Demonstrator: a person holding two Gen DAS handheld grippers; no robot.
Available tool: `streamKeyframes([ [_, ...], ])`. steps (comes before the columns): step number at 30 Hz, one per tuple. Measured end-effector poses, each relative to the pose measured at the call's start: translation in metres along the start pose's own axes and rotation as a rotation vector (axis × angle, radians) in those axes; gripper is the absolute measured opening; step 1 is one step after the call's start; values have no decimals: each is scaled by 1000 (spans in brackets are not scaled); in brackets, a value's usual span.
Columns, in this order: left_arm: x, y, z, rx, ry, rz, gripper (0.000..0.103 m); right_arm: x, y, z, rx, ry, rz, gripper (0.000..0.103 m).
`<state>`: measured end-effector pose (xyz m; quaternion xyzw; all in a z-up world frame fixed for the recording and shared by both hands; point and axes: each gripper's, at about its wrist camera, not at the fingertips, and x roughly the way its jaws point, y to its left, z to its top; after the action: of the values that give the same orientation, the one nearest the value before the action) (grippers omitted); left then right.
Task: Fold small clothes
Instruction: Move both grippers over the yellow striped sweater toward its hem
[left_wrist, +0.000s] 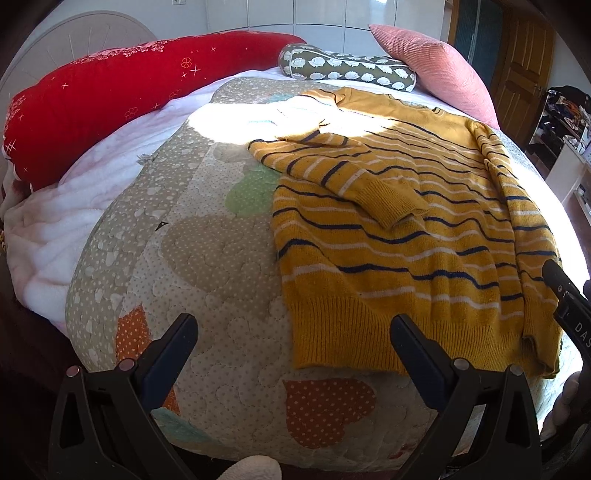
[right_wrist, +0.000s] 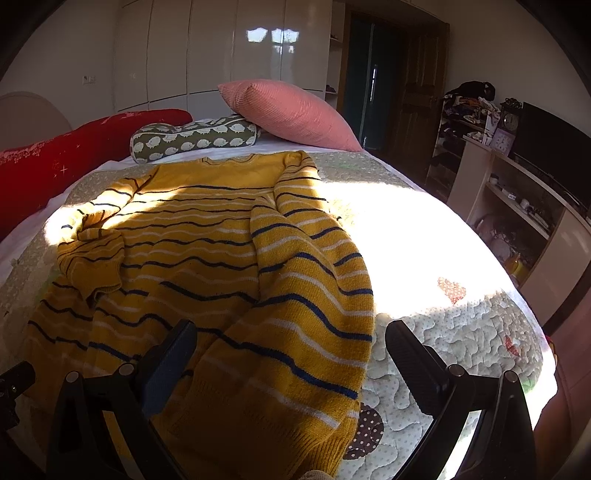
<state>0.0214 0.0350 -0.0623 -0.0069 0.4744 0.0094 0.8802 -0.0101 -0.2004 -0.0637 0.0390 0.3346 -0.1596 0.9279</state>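
A yellow knit sweater (left_wrist: 406, 236) with navy and white stripes lies flat on the quilted bed cover (left_wrist: 207, 258), both sleeves folded in over the body. It also shows in the right wrist view (right_wrist: 207, 258). My left gripper (left_wrist: 293, 343) is open and empty, just above the cover at the sweater's lower left hem corner. My right gripper (right_wrist: 290, 350) is open and empty, its jaws either side of the folded right sleeve near the hem. The right gripper's body shows at the left wrist view's right edge (left_wrist: 565, 295).
A red bolster (left_wrist: 110, 96), a hedgehog-print pillow (left_wrist: 347, 68) and a pink cushion (left_wrist: 432, 70) lie at the head of the bed. A white blanket (left_wrist: 55, 229) lies at the left. Shelves with a clock (right_wrist: 517, 192) stand right of the bed.
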Motion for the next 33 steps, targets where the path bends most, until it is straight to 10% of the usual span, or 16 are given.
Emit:
streamKeyframes([
  [33, 27, 1, -31, 90, 113, -48, 103, 47, -24, -32, 112, 248, 173, 103],
])
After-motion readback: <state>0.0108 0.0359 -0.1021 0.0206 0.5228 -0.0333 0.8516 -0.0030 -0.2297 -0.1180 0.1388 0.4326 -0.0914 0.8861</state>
